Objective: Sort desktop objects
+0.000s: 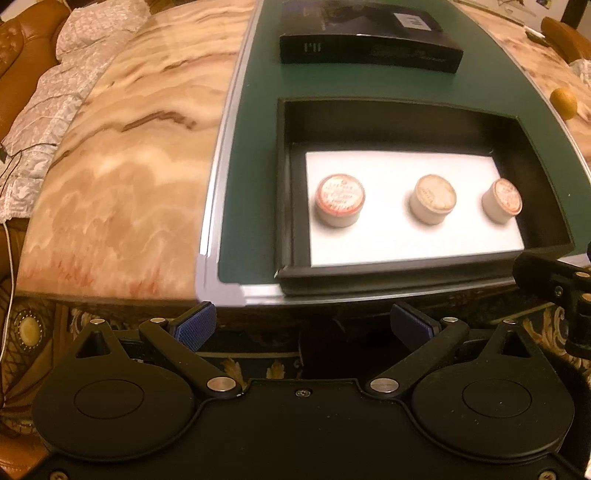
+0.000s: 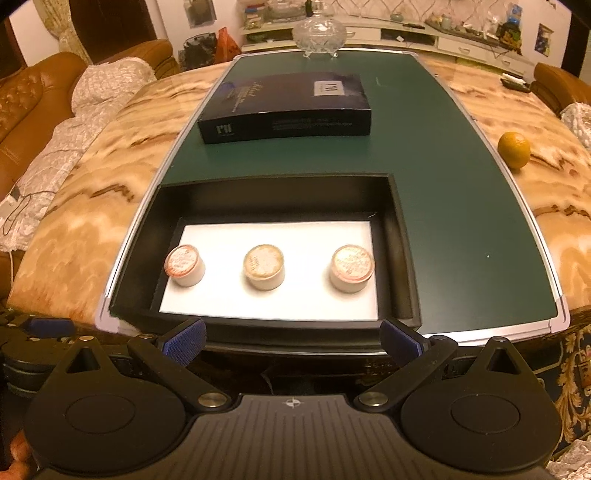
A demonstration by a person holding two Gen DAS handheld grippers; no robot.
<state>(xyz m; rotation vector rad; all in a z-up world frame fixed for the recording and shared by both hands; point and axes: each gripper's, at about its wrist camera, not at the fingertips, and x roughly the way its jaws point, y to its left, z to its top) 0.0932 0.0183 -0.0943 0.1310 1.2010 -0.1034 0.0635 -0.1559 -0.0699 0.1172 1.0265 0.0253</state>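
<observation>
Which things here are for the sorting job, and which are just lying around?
For the job:
three small round tubs
open black tray
dark flat box
left gripper and right gripper, both open

Lying about:
orange
glass dish

Three capped white jars stand upright (evenly spaced) in black tray.
</observation>
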